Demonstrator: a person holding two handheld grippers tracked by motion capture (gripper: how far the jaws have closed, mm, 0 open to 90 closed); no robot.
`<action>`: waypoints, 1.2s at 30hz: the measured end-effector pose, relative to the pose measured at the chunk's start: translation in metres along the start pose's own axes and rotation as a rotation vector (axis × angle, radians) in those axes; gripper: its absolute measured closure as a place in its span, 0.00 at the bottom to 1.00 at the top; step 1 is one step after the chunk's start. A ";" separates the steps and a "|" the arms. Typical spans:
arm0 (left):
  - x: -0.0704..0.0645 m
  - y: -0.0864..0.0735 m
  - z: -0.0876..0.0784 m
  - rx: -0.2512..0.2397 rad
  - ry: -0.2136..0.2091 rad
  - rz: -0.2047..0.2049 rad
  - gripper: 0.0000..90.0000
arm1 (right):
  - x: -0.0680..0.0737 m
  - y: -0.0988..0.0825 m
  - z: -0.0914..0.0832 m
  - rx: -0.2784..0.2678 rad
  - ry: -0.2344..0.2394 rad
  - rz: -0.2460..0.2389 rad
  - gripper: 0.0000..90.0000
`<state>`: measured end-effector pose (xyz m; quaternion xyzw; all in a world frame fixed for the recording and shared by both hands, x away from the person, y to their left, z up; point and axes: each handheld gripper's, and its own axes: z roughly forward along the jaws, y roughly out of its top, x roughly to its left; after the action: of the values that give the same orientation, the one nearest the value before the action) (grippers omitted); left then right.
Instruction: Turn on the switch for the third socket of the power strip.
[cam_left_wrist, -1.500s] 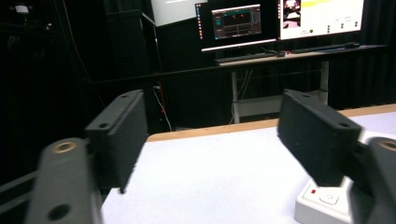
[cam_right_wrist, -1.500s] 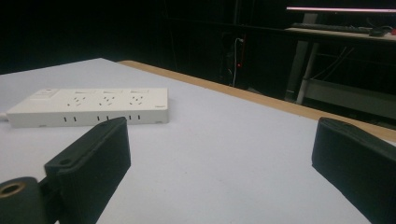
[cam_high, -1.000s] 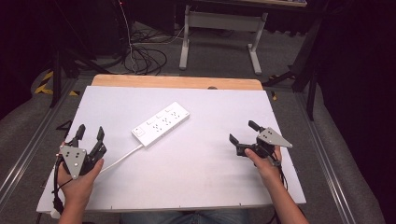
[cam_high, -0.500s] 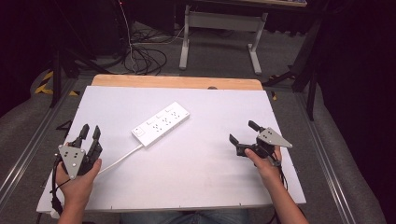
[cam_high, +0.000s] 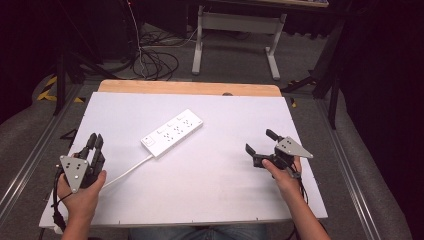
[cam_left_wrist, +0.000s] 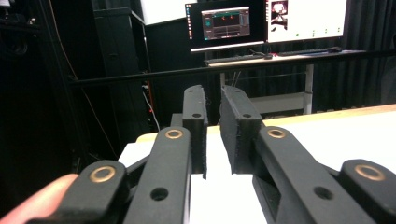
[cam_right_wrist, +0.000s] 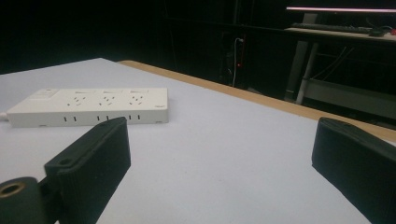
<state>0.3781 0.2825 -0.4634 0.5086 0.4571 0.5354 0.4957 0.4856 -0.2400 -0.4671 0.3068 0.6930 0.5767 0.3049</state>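
A white power strip (cam_high: 172, 133) lies slantwise near the middle of the white table (cam_high: 215, 200), and its cord (cam_high: 127, 171) runs toward the person's left hand. My left gripper (cam_high: 95, 139) rests at the table's left edge. Its jaws have just been closing and stand a narrow gap apart with nothing between them; the left gripper view shows this gap at my left gripper (cam_left_wrist: 212, 100). At the right side of the table my right gripper (cam_high: 260, 141) is open wide and empty. Past my right gripper (cam_right_wrist: 222, 130) lies the power strip (cam_right_wrist: 88, 106), well apart from it.
A bare wooden strip (cam_high: 190, 88) runs along the table's far edge. Beyond it are a desk frame (cam_high: 235, 30) and loose cables (cam_high: 155, 60) on the floor. Monitors (cam_left_wrist: 266, 21) glow on a desk in the left gripper view.
The left gripper's jaws have drawn together from a wide spread to a narrow gap. Neither hand has shifted, and the power strip lies where it was.
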 end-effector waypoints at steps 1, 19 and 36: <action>0.001 0.000 0.000 0.000 0.001 -0.002 0.91 | 0.000 0.000 0.000 0.001 -0.001 0.001 0.06; 0.005 0.006 -0.003 0.025 -0.037 -0.028 1.00 | 0.001 0.000 0.000 0.004 0.004 -0.004 0.06; 0.003 0.020 0.007 0.035 -0.079 -0.039 1.00 | 0.001 0.000 0.002 0.008 0.013 -0.006 0.06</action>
<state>0.3836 0.2832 -0.4427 0.5289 0.4564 0.4969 0.5148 0.4861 -0.2380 -0.4678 0.3022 0.6983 0.5749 0.3009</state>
